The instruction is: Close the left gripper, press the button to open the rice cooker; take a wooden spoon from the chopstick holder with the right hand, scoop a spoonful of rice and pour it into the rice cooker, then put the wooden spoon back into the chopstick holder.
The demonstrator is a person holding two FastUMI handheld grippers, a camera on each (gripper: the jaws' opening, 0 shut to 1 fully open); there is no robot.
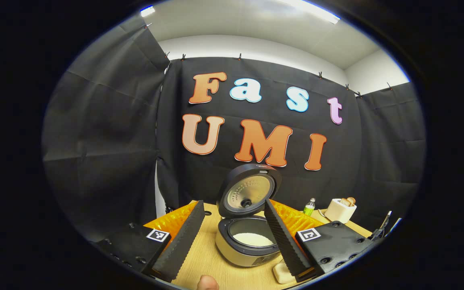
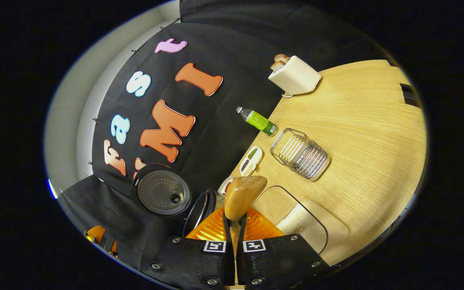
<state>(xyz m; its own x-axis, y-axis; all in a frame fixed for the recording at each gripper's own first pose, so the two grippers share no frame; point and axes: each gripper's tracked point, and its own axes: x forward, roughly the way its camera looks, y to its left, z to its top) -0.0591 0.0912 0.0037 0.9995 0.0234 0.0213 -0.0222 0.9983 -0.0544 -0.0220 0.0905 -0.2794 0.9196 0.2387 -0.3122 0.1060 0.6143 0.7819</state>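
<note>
The rice cooker (image 1: 248,237) is already open with white rice inside, the left claw (image 1: 232,241) spread apart, and the right claw (image 2: 234,227) squeezes the wooden spoon (image 2: 243,195), so it must go back into the chopstick holder (image 2: 301,154) at two o'clock.

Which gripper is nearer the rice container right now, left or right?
Right. The right gripper, shut on the wooden spoon, sits just beside the rice container. The left gripper hangs open facing the open rice cooker.
</note>
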